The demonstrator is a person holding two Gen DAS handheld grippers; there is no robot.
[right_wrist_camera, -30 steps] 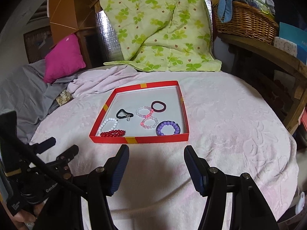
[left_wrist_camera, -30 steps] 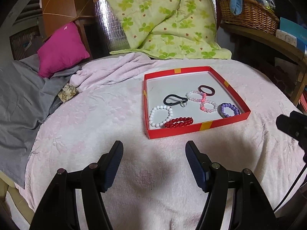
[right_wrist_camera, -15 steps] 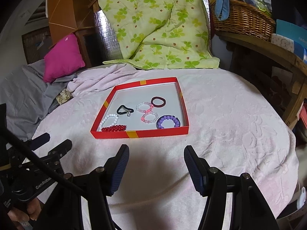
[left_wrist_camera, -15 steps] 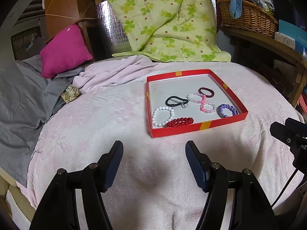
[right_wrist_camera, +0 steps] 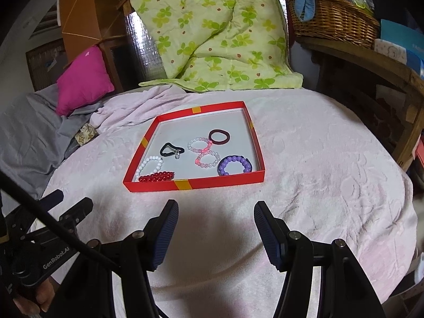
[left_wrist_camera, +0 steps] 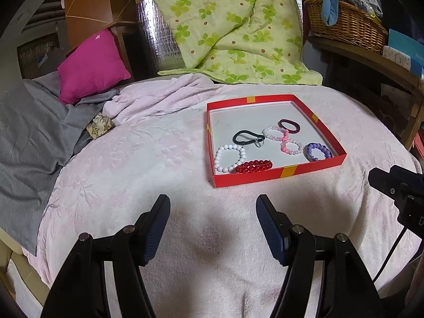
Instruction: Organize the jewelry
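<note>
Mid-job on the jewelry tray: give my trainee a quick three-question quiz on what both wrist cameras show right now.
1. True or false: the left gripper holds a bracelet.
2. Which piece lies nearest the tray's front wall, touching the white bead bracelet?
A. purple bead bracelet
B. red bead bracelet
C. dark hair tie
3. Fill in: the black clip has a small metal ____ at its end.

Key
1. False: both it and the right gripper are open and empty, above the pink blanket, short of the tray.
2. B
3. ring
</note>
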